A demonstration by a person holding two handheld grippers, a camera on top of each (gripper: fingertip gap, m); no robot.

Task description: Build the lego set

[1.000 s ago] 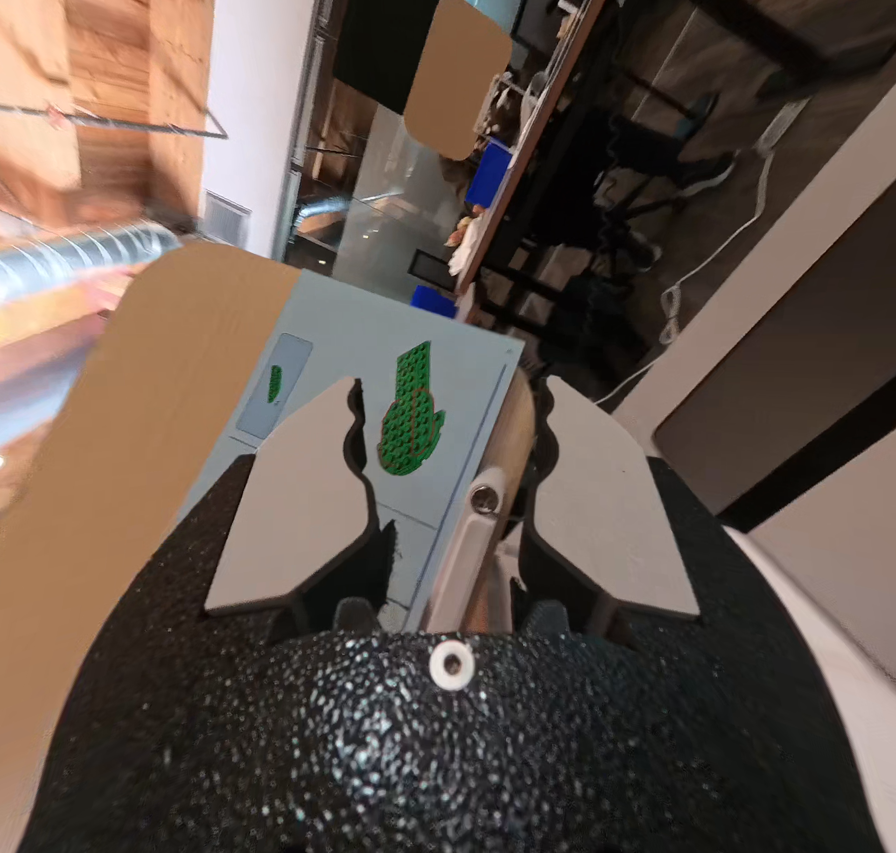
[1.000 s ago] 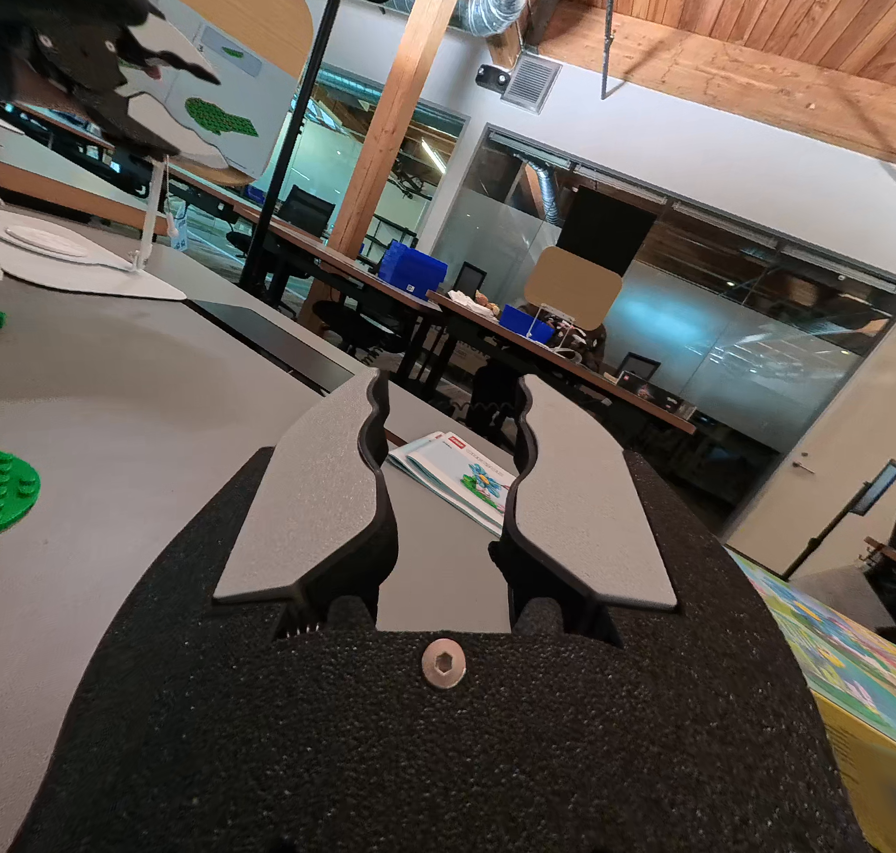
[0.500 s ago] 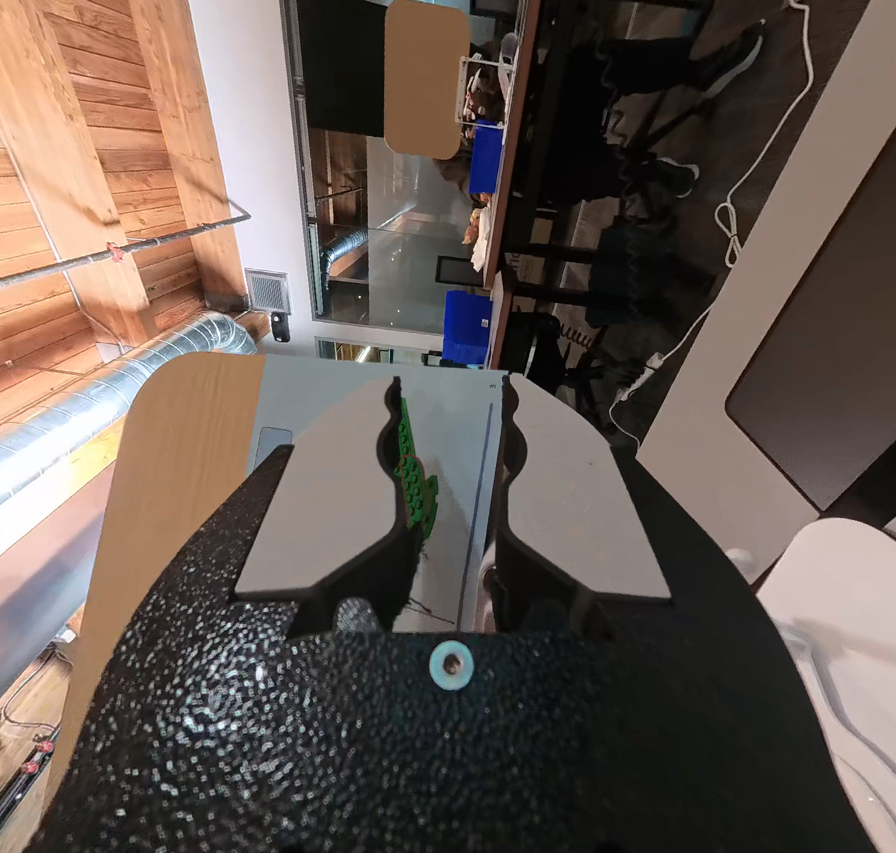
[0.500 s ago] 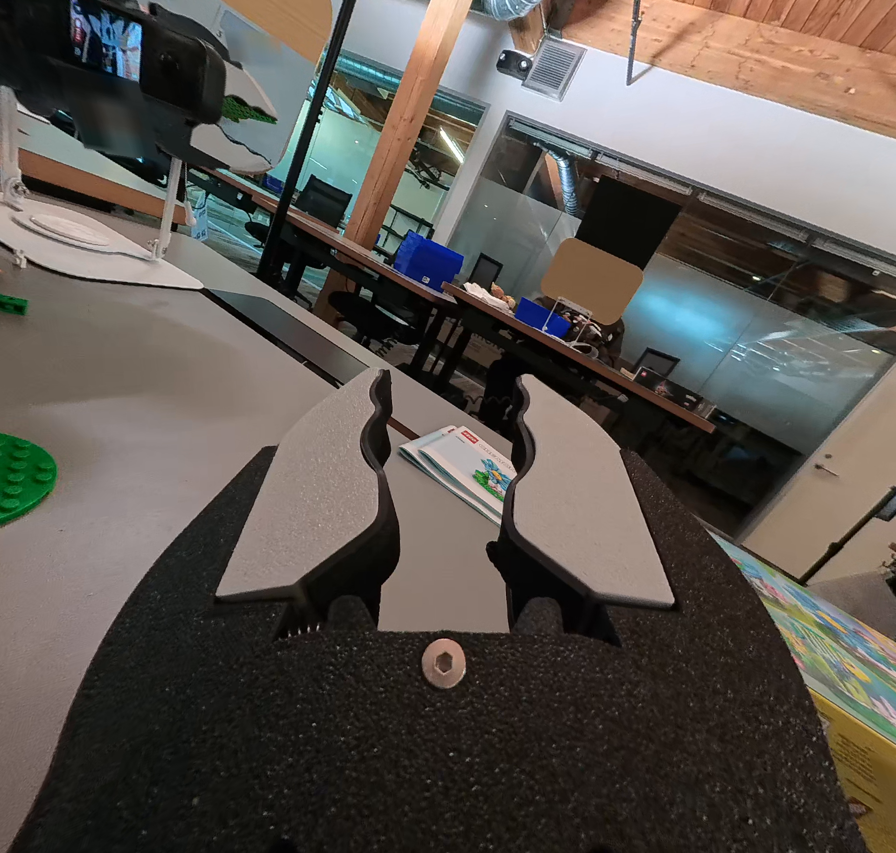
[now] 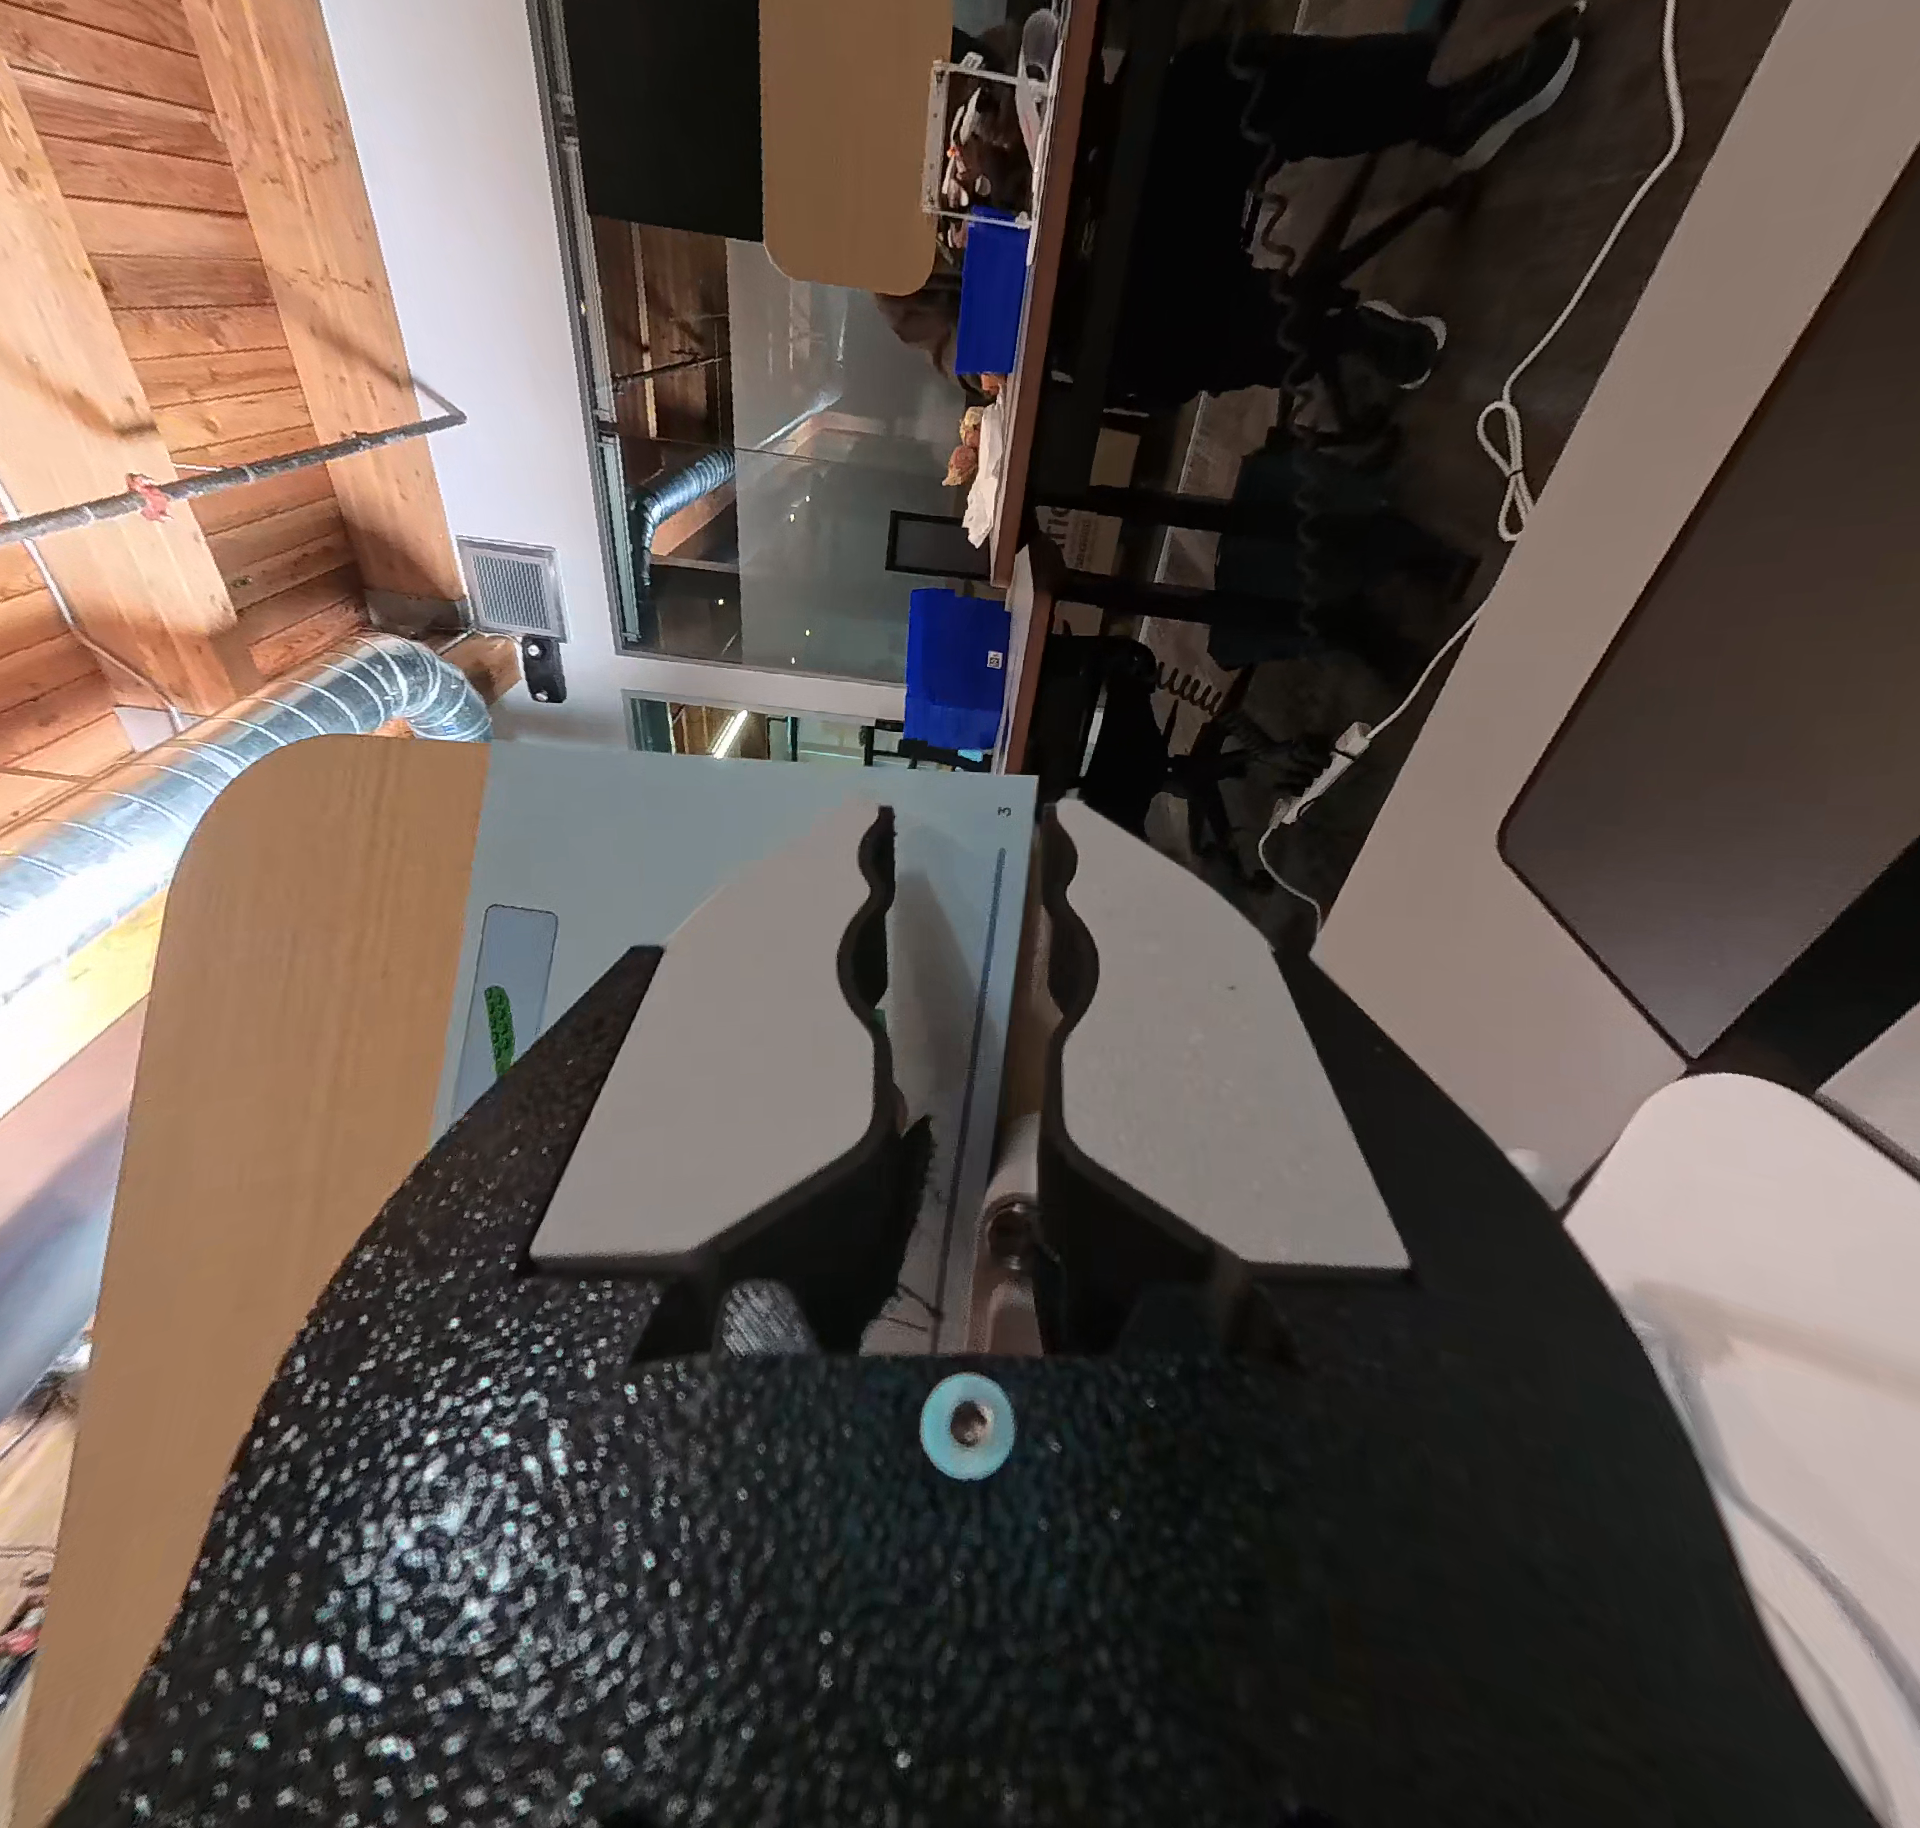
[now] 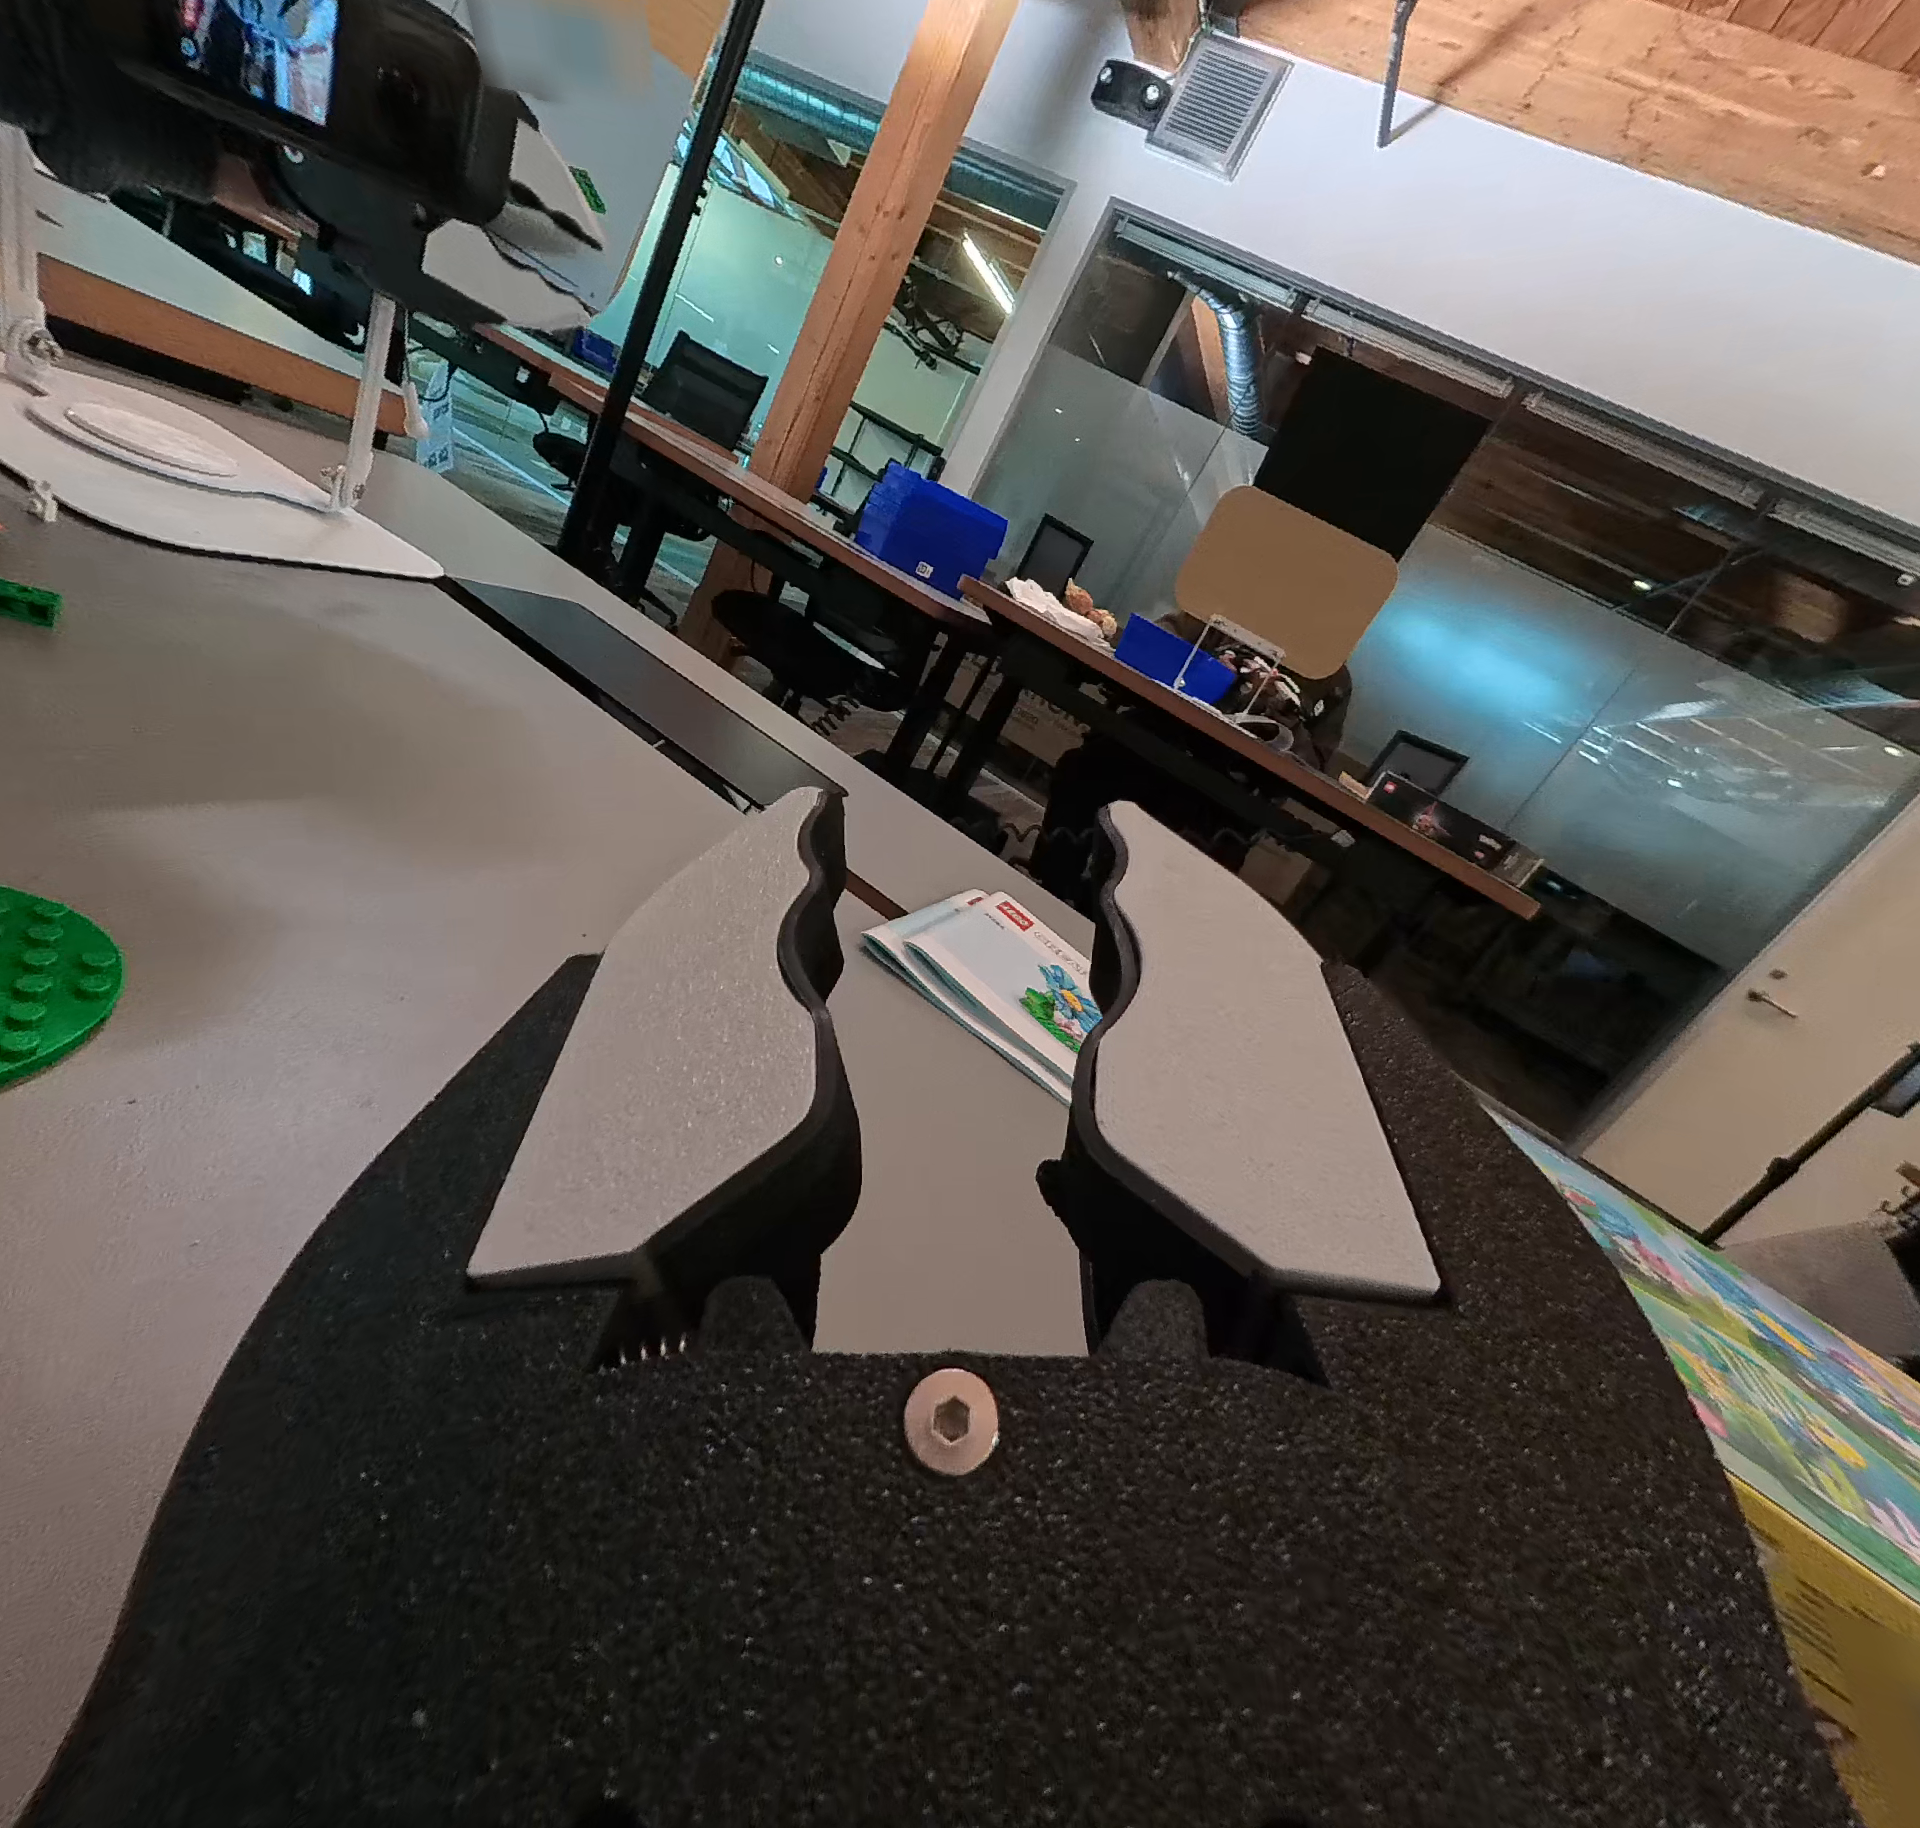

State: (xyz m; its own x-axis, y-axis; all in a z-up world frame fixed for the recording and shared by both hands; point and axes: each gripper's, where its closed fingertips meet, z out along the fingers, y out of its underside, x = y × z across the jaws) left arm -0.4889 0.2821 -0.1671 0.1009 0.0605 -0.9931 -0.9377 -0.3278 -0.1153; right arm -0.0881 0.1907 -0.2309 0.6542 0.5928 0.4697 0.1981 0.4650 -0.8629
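An instruction page (image 5: 727, 843) with a small green plate picture (image 5: 499, 1030) stands on a white stand. My left gripper (image 5: 966, 822) is rolled sideways and held up close to it. Its jaws are narrowly open and straddle the page's right edge, with the stand's metal clip (image 5: 1008, 1238) between them. In the right wrist view the left gripper (image 6: 566, 230) hangs at the top left. My right gripper (image 6: 966, 843) is open and empty, low over the grey table (image 6: 364, 843). A round green plate (image 6: 42, 989) and a small green brick (image 6: 26, 604) lie at the left.
The stand's white base (image 6: 208, 490) sits at the table's far left and also shows in the left wrist view (image 5: 1766, 1259). Two instruction booklets (image 6: 987, 978) lie ahead of the right gripper. A colourful set box (image 6: 1766, 1383) is at the right. Other desks and blue bins stand behind. One gripper's finger ends stand about 40 centimeters off the other's. To the round green plate (image 6: 42, 989): right tips about 15 centimeters, left tips about 40 centimeters.
My left gripper has rolled, moved closer to the page, and narrowed its jaws around the page's edge. The right gripper has shifted only slightly and stays open.
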